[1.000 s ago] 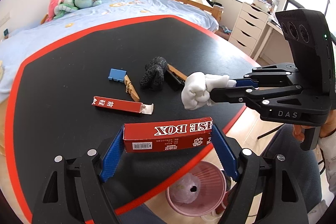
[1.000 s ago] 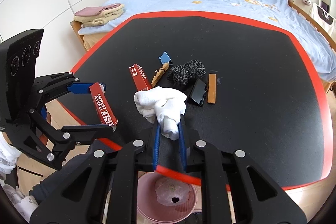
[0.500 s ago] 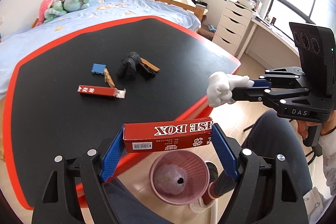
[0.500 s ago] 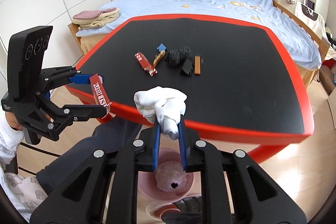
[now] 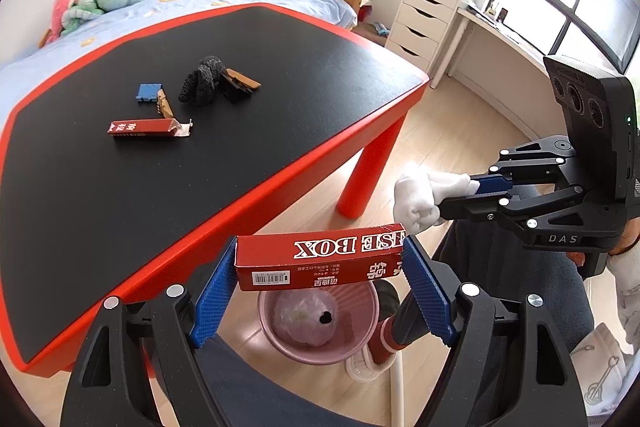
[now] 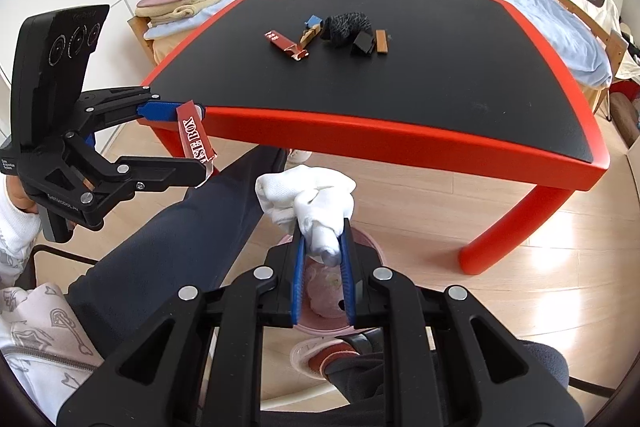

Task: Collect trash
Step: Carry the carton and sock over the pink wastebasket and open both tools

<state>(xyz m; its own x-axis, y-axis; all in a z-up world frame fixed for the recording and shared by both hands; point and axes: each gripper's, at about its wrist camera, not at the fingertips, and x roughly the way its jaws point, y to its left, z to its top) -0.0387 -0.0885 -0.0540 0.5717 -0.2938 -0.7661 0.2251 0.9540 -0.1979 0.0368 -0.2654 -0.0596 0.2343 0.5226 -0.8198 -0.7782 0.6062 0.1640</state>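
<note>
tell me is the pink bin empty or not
Not empty: the pink bin holds a crumpled clear bag with a dark speck on it.

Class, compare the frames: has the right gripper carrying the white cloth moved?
Yes. The right gripper with the white cloth pulled back off the red-edged table, now above the pink bin.

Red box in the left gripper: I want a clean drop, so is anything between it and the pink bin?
Nothing. In the left wrist view the red box hangs directly above the pink bin, only air between; the white wad sits off right.
</note>
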